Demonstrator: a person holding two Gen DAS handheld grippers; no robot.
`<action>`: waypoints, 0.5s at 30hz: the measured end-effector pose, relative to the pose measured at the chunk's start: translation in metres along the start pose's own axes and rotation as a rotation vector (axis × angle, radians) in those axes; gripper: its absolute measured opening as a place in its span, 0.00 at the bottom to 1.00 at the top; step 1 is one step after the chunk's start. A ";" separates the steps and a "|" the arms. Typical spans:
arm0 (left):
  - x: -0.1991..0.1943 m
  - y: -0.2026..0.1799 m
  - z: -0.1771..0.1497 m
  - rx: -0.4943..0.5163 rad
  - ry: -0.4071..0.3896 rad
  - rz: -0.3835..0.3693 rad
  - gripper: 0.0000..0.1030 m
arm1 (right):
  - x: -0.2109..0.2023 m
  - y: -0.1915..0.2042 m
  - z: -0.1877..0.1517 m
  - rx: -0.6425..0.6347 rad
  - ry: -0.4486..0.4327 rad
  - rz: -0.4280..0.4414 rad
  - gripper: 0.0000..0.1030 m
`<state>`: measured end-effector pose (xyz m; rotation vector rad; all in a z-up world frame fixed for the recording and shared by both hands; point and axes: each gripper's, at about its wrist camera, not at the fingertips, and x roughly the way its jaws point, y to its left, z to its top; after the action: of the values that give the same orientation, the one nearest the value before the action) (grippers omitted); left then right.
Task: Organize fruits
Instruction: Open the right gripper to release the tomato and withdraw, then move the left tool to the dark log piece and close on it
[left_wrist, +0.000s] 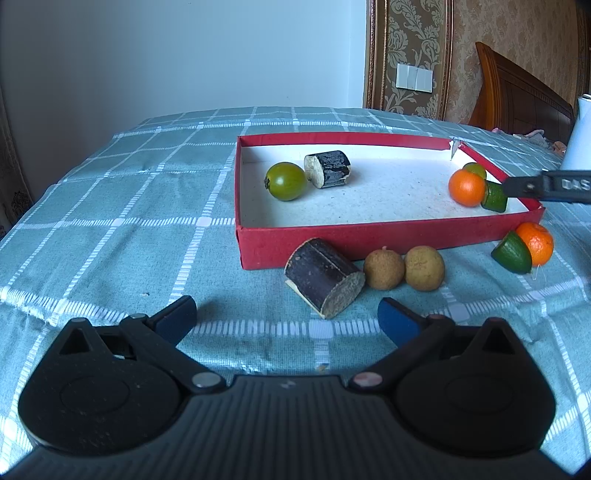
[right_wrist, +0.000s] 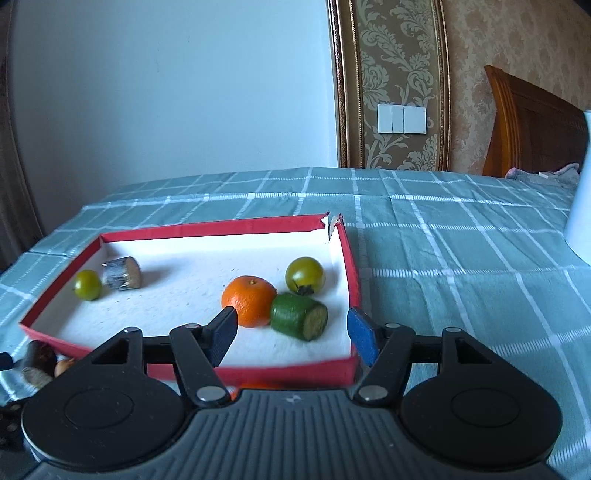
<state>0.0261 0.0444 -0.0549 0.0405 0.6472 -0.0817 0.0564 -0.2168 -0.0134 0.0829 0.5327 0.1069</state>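
1. Left wrist view: left gripper (left_wrist: 287, 318) low at 6 o'clock, fingers spread wide, nothing between them. It points at the dark cane chunk (left_wrist: 323, 282) lying on its side on the checked cloth (left_wrist: 110, 229), just ahead, toward 12 o'clock. Likely the next pick, judging by the aim.
2. Same view: two brown round fruits (left_wrist: 404, 267) sit side by side at 3 o'clock of that chunk, touching each other, just outside the front wall of the red box (left_wrist: 332, 240).
3. Same view: at 4 o'clock of the frame centre, an orange (left_wrist: 537, 243) and a green wedge (left_wrist: 511, 253) touch on the cloth, outside the box's near right corner. Not yet sorted.
4. Same view, inside the box: green round fruit (left_wrist: 286, 181) touching a second cane chunk (left_wrist: 328, 169) near the far left corner; another orange (left_wrist: 466, 187), a green cut piece (left_wrist: 495, 195) and a small green fruit (left_wrist: 475, 170) clustered against the right wall. Seems grouped loosely, not by kind.
5. Same view: a black finger of the right gripper (left_wrist: 546, 188) pokes in from 3 o'clock, over the box's right edge.
6. Right wrist view: right gripper (right_wrist: 291, 332) hovers over the box's near right corner, fingers wide apart, holding nothing. The green cut piece lies between and just beyond the fingertips, touching the orange at its 9 o'clock; green tomato-like fruit at 12 o'clock behind it.
7. Judgement: five items in, five still out; roughly halfway.
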 end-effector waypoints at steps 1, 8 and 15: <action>0.000 0.000 0.000 0.000 0.000 0.000 1.00 | -0.005 -0.001 -0.003 0.010 -0.004 0.006 0.63; 0.000 0.000 0.000 0.001 0.000 0.001 1.00 | -0.038 -0.008 -0.030 0.032 -0.033 0.013 0.69; -0.001 -0.002 -0.001 -0.018 -0.005 0.021 1.00 | -0.044 -0.007 -0.049 0.010 -0.027 0.032 0.69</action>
<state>0.0242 0.0431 -0.0549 0.0295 0.6426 -0.0560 -0.0054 -0.2265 -0.0342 0.1020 0.5053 0.1342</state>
